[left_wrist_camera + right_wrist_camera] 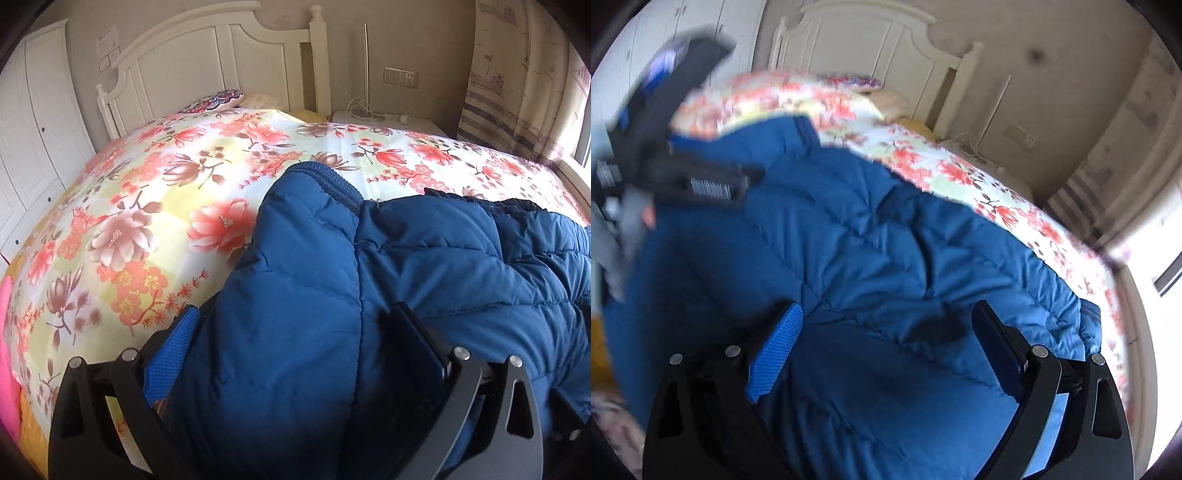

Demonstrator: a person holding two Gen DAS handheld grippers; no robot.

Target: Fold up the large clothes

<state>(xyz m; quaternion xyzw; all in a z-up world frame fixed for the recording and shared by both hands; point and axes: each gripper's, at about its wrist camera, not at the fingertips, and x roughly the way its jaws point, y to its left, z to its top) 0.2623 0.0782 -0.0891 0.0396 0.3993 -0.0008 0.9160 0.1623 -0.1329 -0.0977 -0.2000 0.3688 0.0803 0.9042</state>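
Note:
A blue quilted puffer jacket (424,266) lies on the flower-print bed cover (147,206). In the left wrist view a thick fold of the jacket bulges between the two wide-apart fingers of my left gripper (295,321); I cannot tell whether they press on it. In the right wrist view, which is blurred, the jacket (871,236) spreads across the bed. My right gripper (886,314) is open just above it with nothing between the fingers. The left gripper (665,155) shows at the upper left, over the jacket's far edge.
A white headboard (221,59) stands at the far end with pillows (218,99). A white wardrobe (33,140) is on the left. A nightstand with a lamp and cables (373,114) and a curtain (517,81) are on the right by the window.

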